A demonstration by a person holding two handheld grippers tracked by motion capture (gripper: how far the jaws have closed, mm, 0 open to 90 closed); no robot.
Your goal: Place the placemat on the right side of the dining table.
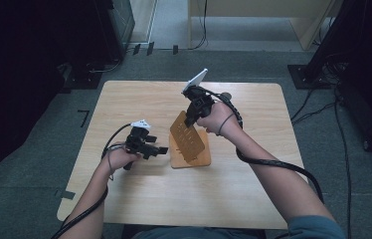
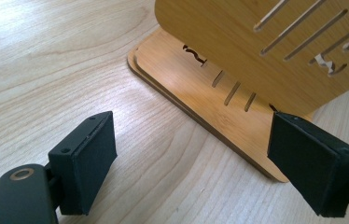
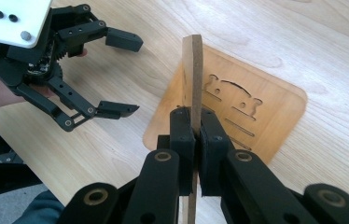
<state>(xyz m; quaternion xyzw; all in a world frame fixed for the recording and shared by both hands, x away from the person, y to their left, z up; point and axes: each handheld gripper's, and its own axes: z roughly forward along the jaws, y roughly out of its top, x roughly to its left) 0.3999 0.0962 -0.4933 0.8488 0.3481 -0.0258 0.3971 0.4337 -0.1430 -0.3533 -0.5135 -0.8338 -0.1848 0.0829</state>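
Note:
A thin wooden panel (image 1: pixel 186 135) with cut slots stands tilted on edge over a flat wooden base board (image 1: pixel 194 160) near the table's middle. My right gripper (image 1: pixel 190 119) is shut on the panel's upper edge. In the right gripper view the pads (image 3: pixel 182 135) pinch the panel's thin edge (image 3: pixel 192 70), with the base board (image 3: pixel 266 107) lying below. My left gripper (image 1: pixel 161 149) is open, just left of the base board and touching nothing. In the left gripper view its jaws (image 2: pixel 196 140) stand wide apart in front of the base board's corner (image 2: pixel 186 84), under the panel (image 2: pixel 219 32). The left gripper (image 3: pixel 133 77) also appears open in the right gripper view.
The light wooden table (image 1: pixel 149 199) stands on grey carpet. Dark equipment stands (image 1: pixel 323 59) and cables (image 1: pixel 343 149) sit on the floor to the right, and a dark cabinet (image 1: pixel 99 35) stands at the back left.

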